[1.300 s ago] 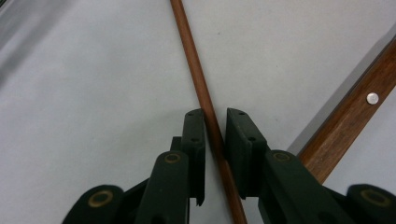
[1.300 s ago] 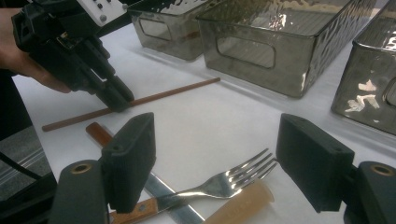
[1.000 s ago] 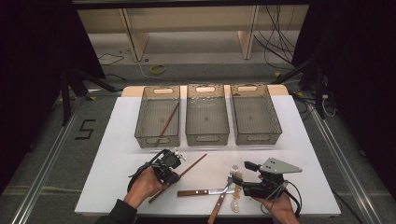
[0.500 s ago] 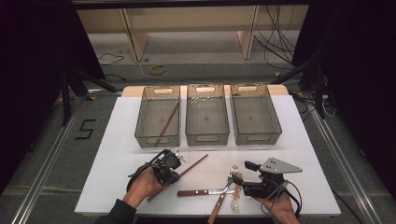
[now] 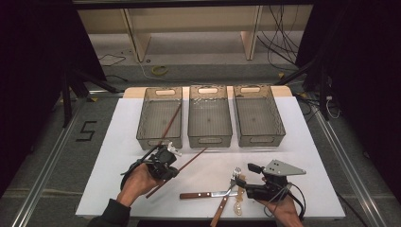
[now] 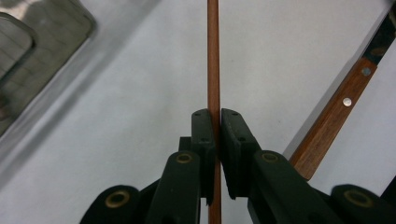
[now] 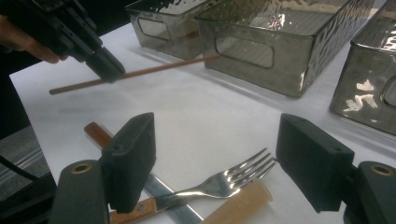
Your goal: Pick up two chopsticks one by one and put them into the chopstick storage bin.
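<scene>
Brown wooden chopstick [image 6: 213, 60] sits clamped mid-shaft in left gripper [image 5: 166, 160], lifted just off white table [image 5: 302, 156] near left bin [image 5: 160, 118] holding its twin, apparently for sorting; right gripper [image 7: 215, 154], jaws spread wide, hovers over fork [image 7: 224, 179].

Black two-jaw grippers [image 5: 166, 160] with brass-ringed pivots, trailing black cables, grey three-cornered plate [image 5: 282, 167], dark sleeve [image 5: 109, 216]
</scene>
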Tool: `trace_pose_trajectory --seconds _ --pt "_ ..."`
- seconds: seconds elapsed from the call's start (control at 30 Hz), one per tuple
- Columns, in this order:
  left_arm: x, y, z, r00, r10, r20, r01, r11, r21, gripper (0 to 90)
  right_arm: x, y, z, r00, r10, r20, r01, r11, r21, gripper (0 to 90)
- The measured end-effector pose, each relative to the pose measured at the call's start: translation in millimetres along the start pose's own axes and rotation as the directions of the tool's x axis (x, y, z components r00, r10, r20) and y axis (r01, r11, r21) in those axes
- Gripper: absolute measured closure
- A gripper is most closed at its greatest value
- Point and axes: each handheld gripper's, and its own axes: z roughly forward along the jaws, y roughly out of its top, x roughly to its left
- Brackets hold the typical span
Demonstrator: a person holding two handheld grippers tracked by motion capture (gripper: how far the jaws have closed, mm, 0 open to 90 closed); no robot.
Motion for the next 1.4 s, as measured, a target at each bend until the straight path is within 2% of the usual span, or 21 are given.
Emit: trace_pose_trajectory --seconds 0.33,0.63,0.8,0.97,1.37,1.4 --pt "11.2 0.5 -16.5 0.9997 -0.023 -0.010 0.023 0.9982 -0.055 84.0 -0.4 -0.2 0.3 1.0000 0.002 0.007 -0.002 1.000 0.005 29.6" --pt "24.4 6.0 -32.1 0.9989 -0.043 -0.019 0.040 0.9926 -0.115 83.9 -1.0 -0.4 0.2 0.9999 0.008 0.007 -0.008 1.000 0.007 29.6" --pt "35.7 8.9 -39.1 0.9973 -0.067 -0.031 0.061 0.9868 -0.150 84.0 -1.3 -0.4 0.2 0.9999 0.009 0.008 -0.009 1.000 0.006 29.6" --pt "46.2 13.9 -43.8 0.9955 -0.084 -0.045 0.073 0.9775 -0.198 83.9 -1.1 -0.4 0.3 0.9999 0.009 0.009 -0.009 1.000 0.007 29.6" --pt "76.7 27.5 -56.3 0.9887 -0.128 -0.078 0.105 0.9606 -0.258 83.9 -1.6 -0.5 0.3 0.9999 0.012 0.007 -0.012 1.000 0.006 29.5" --pt "78.8 28.6 -56.7 0.9890 -0.128 -0.074 0.106 0.9618 -0.253 83.9 -1.7 -0.5 0.4 0.9999 0.013 0.006 -0.013 1.000 0.006 29.6"
